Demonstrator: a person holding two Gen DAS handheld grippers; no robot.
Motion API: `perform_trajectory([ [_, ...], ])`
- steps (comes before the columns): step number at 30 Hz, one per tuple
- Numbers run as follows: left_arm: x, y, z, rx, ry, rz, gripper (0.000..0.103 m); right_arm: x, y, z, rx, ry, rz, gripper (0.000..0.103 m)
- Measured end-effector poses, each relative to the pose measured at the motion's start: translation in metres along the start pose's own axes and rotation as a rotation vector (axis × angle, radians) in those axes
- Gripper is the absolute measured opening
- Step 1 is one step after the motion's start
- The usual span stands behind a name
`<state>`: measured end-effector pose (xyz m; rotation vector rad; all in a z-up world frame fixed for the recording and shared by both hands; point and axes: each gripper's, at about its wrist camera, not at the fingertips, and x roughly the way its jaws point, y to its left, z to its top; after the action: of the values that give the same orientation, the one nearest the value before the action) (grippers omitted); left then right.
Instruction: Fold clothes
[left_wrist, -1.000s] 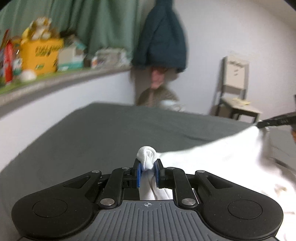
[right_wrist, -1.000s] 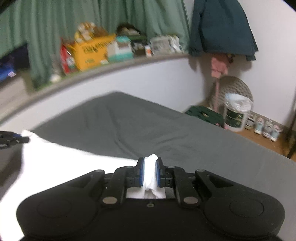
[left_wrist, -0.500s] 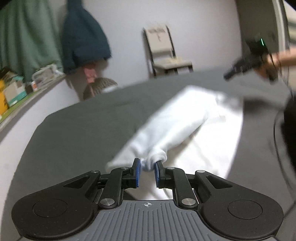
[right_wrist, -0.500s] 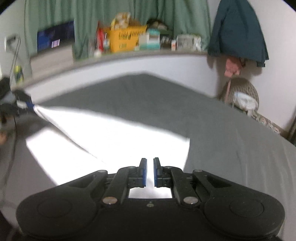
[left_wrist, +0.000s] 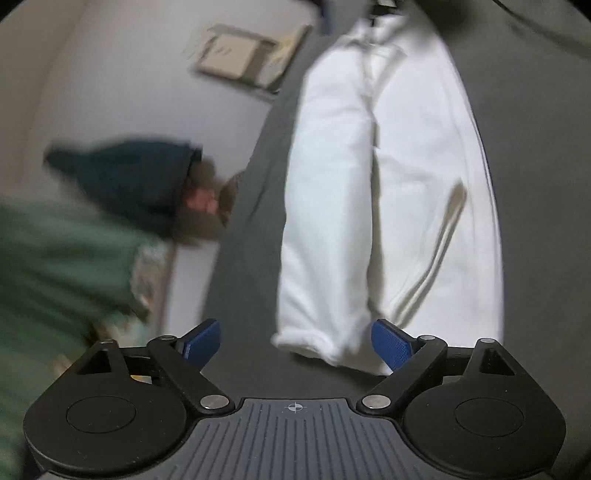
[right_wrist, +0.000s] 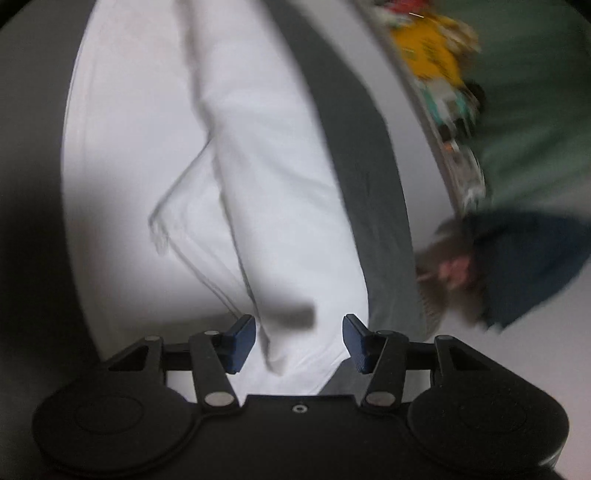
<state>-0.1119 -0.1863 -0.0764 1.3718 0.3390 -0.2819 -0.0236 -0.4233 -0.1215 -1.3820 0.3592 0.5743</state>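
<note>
A white garment (left_wrist: 388, 177) lies stretched out on the dark grey bed (left_wrist: 251, 236), one long fold laid over its body. My left gripper (left_wrist: 295, 341) is open just above the garment's near cuffed end, nothing between its blue pads. The same white garment (right_wrist: 229, 155) fills the right wrist view. My right gripper (right_wrist: 299, 341) hovers open over its near end, holding nothing. Both views are rolled sideways and blurred by motion.
A dark blue jacket (left_wrist: 125, 184) hangs on the white wall, with a folding chair (left_wrist: 243, 59) beyond the bed. A ledge with a yellow box (right_wrist: 428, 48) and green curtains (right_wrist: 528, 122) runs along the bed's far side.
Both grippers were shut on the garment's ends a second ago. They have let go and opened wide, the garment now lies flat on the bed, and both cameras have rolled sideways.
</note>
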Motion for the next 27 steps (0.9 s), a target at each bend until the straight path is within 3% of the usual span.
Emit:
perform_trajectory([
  [2, 0.004, -0.005, 0.004, 0.102, -0.006, 0.0, 0.09, 0.011, 0.011, 0.002, -0.101, 0.015, -0.046, 0.05],
  [4, 0.009, -0.011, 0.005, 0.159, 0.01, -0.029, 0.083, 0.021, 0.019, 0.004, -0.171, 0.024, -0.089, 0.048],
  [7, 0.018, -0.019, 0.008, 0.205, 0.02, -0.064, 0.053, 0.03, 0.019, 0.007, -0.164, 0.05, -0.111, 0.042],
  [9, 0.021, -0.016, 0.013, 0.186, 0.017, -0.089, 0.029, 0.033, 0.017, 0.007, -0.14, 0.057, -0.09, 0.023],
  [11, 0.021, -0.008, 0.017, 0.148, 0.004, -0.11, 0.014, 0.03, 0.015, 0.007, -0.127, 0.053, -0.087, 0.015],
  [18, -0.017, 0.033, 0.002, 0.061, -0.087, -0.099, 0.012, -0.027, -0.03, 0.0, -0.005, -0.033, -0.115, 0.011],
  [20, -0.03, 0.041, -0.002, 0.045, -0.118, -0.115, 0.012, -0.047, -0.036, -0.003, -0.015, -0.058, -0.064, 0.011],
  [23, -0.051, 0.032, -0.006, 0.067, -0.148, -0.2, 0.012, -0.065, -0.028, -0.012, -0.066, -0.059, 0.045, 0.011],
  [27, -0.051, 0.002, -0.004, 0.084, -0.131, -0.31, 0.012, -0.06, -0.002, -0.018, -0.105, -0.03, 0.185, 0.011],
])
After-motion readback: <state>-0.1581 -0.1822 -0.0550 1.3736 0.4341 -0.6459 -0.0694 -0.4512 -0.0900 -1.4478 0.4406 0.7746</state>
